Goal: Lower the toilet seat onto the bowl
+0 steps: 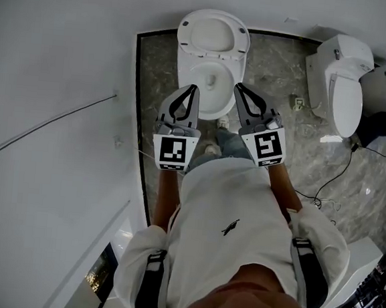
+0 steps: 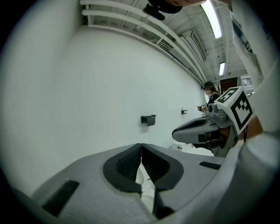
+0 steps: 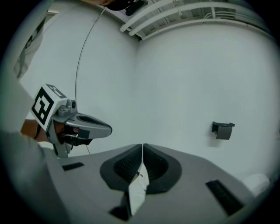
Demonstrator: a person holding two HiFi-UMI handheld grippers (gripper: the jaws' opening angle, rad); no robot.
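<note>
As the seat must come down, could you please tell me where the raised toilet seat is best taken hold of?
Probably at the free rim of the toilet seat, the part farthest from the hinge, coming from the front over the bowl. The seat stands upright as a thin ring, so that edge is exposed on both faces and gives the most leverage.

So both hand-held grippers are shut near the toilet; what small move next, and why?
Probably reach one forward to the top edge of the raised seat: it stands up behind the open bowl, and the left hand-held gripper and right hand-held gripper, both shut and empty, hang short of it.
</note>
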